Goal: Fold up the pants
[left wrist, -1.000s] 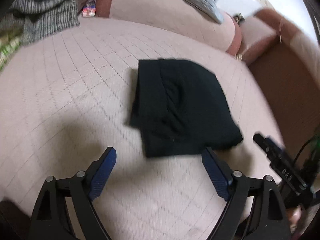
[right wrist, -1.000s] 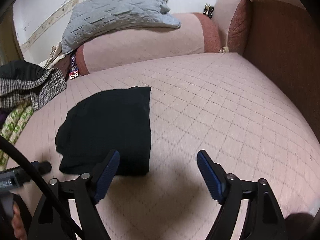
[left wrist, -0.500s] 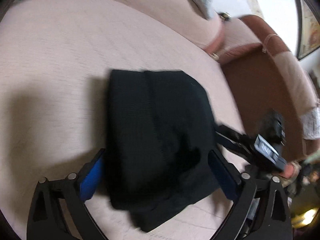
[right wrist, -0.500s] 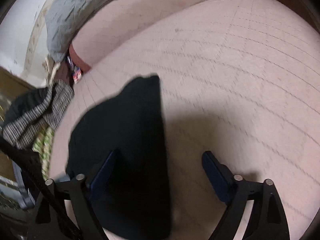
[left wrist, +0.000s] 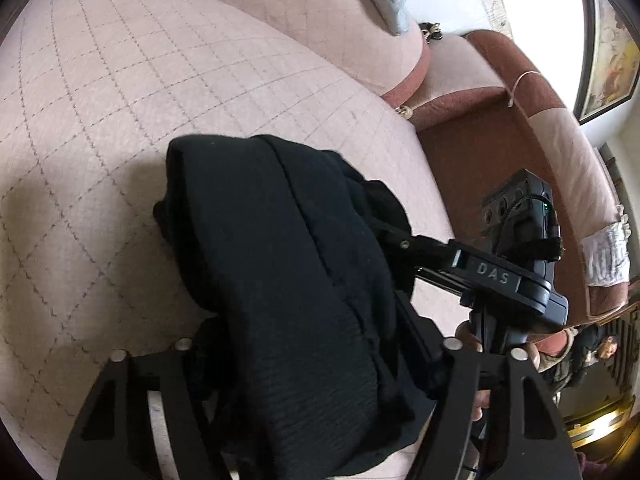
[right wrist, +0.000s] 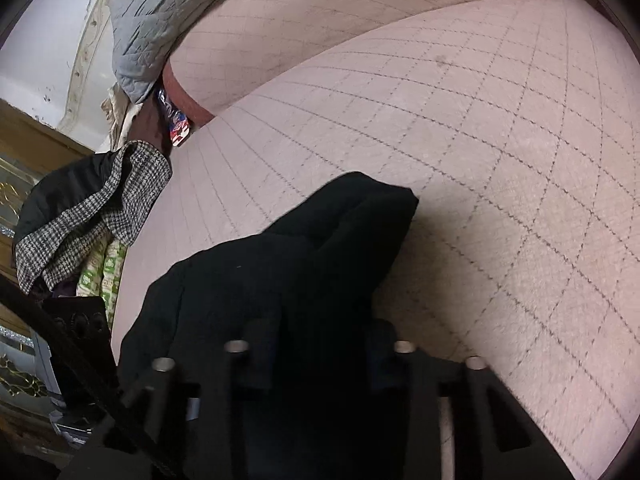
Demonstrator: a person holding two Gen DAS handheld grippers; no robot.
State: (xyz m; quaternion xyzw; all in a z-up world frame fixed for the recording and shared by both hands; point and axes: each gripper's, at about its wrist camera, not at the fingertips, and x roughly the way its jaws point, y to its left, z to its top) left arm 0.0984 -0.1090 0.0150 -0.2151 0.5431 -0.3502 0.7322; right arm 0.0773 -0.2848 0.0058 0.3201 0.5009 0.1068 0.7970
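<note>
Left wrist view: we see the left gripper (left wrist: 316,344) straddling the folded black pants (left wrist: 280,264), its jaws closing with the bundle between them; the pads are buried in cloth, so we cannot tell whether they press on it. The pants lie bunched on the pink quilted sofa seat (left wrist: 120,100). Just to the right, the right gripper (left wrist: 384,236) reaches into the same bundle from the side, with the person's fingers (left wrist: 468,340) wrapped around its handle.

From the right wrist view, the right gripper (right wrist: 320,344) has its jaws closing, drawn in narrow with the pants (right wrist: 300,260) gathered between them; the fingertips are hidden in the dark fabric. Farther out, a checked garment (right wrist: 92,216) lies at the seat's left edge, and a grey quilted blanket (right wrist: 160,12) drapes over the back cushion (right wrist: 320,32).
</note>
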